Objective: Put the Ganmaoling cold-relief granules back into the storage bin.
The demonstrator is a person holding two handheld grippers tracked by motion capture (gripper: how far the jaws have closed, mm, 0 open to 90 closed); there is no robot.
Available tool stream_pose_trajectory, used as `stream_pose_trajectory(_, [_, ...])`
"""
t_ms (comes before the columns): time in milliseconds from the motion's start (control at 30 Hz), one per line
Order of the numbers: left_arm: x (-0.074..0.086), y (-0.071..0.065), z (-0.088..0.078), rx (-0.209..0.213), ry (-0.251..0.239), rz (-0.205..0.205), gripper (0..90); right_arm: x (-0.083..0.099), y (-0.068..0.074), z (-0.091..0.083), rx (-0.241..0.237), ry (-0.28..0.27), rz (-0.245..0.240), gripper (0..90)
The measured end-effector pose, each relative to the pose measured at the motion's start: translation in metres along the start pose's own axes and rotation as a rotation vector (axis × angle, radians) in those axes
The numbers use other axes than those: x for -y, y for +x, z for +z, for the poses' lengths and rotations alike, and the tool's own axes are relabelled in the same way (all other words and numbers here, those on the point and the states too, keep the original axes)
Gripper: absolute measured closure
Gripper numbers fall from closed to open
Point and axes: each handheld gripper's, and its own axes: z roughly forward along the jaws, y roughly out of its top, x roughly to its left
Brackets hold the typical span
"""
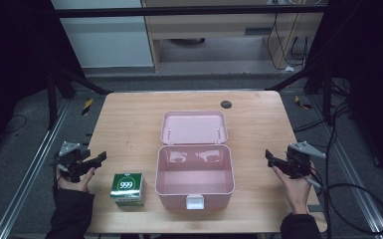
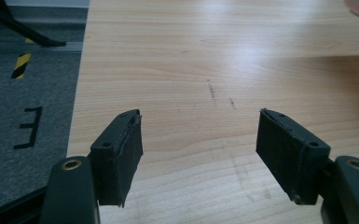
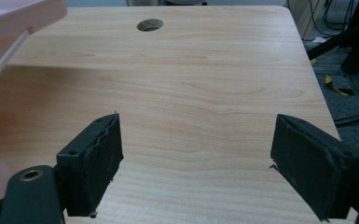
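Pink box (image 1: 195, 172) stands open at mid-table in the high view, lid (image 1: 194, 127) laid back, with a green carton (image 1: 128, 188) just beside its left wall; the left gripper (image 1: 95, 160) and right gripper (image 1: 271, 158) hover at either table edge. Left gripper view: jaws apart over bare wood, nothing between. Right gripper view: jaws wide apart, empty, the raised lid's pink edge (image 3: 18, 18) upper left, a dark round cap (image 3: 150, 24) beyond.

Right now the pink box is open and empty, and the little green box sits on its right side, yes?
Not quite. The pink box is open and empty, but the little green box sits on its left side, near the left gripper. The high view shows this.
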Motion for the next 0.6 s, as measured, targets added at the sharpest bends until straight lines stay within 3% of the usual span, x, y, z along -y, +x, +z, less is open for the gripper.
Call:
stream_pose_trajectory(233, [-0.007, -0.006, -0.007, 0.071, -0.002, 0.048, 29.0, 0.002, -0.001, -0.004, 0.008, 0.007, -0.044, 16.6])
stream_pose_trajectory(367, [-0.01, -0.013, -0.006, 0.128, 0.031, 0.087, 26.8, 0.004, 0.002, -0.001, -0.01, 0.039, -0.07, 16.3])
stream_pose_trajectory(433, [-0.011, -0.014, -0.006, 0.136, 0.037, 0.096, 26.0, 0.004, 0.002, -0.001, -0.007, 0.043, -0.073, 16.2])
stream_pose_trajectory(600, [-0.015, -0.022, -0.008, 0.179, 0.044, 0.158, 23.3, 0.005, 0.003, 0.001, -0.004, 0.051, -0.095, 15.1])
